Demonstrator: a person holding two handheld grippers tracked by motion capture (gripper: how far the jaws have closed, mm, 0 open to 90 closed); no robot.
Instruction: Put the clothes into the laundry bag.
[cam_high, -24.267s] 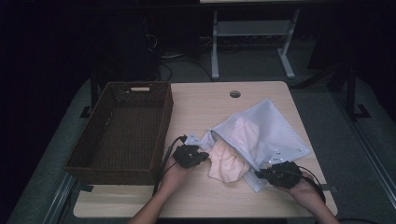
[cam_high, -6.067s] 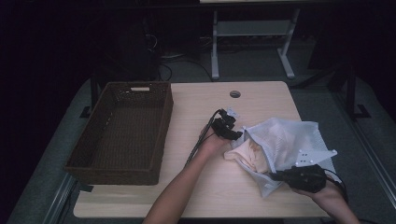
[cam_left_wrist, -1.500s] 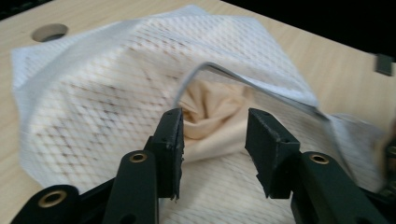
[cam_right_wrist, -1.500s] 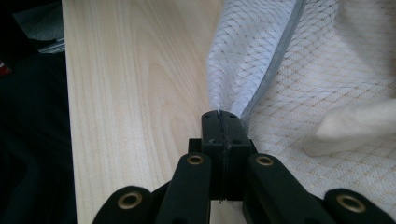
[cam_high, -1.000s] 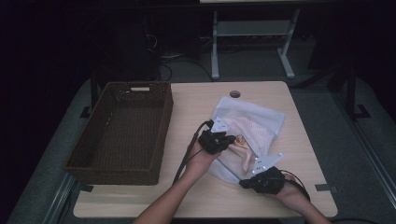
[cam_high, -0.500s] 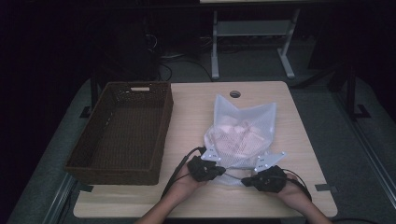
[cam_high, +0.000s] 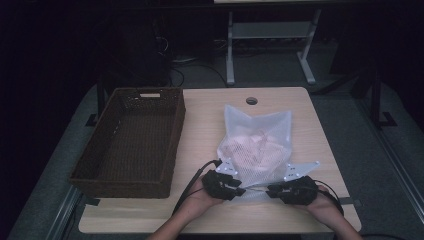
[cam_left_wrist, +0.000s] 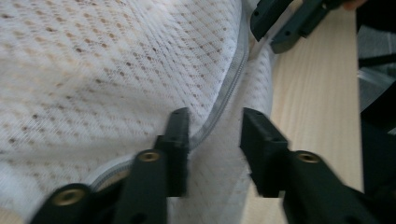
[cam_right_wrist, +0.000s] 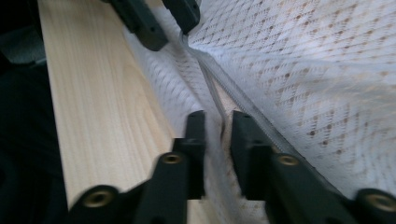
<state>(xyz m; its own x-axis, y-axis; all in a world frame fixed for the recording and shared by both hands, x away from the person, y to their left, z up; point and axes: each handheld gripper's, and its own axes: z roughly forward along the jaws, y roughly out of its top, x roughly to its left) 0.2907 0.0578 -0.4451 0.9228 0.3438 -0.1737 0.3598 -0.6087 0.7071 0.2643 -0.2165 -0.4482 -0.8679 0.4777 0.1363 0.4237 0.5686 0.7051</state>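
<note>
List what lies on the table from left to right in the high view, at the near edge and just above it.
Wicker basket → left gripper → mesh laundry bag → right gripper.

Wicker basket (cam_high: 131, 140) on wooden table (cam_high: 205, 120), left.

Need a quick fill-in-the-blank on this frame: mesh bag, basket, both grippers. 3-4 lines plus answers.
1. The white mesh bag lies flat on the wooden ____.
2. The brown wicker basket stands to the ____ of the bag in the high view.
3. Both the left gripper and the right gripper sit at the bag's ____ edge, the one closest to the person.
4. In the left gripper view, the grey ____ runs along the bag's edge between the jaws.

Missing words: table; left; near; zipper
</note>
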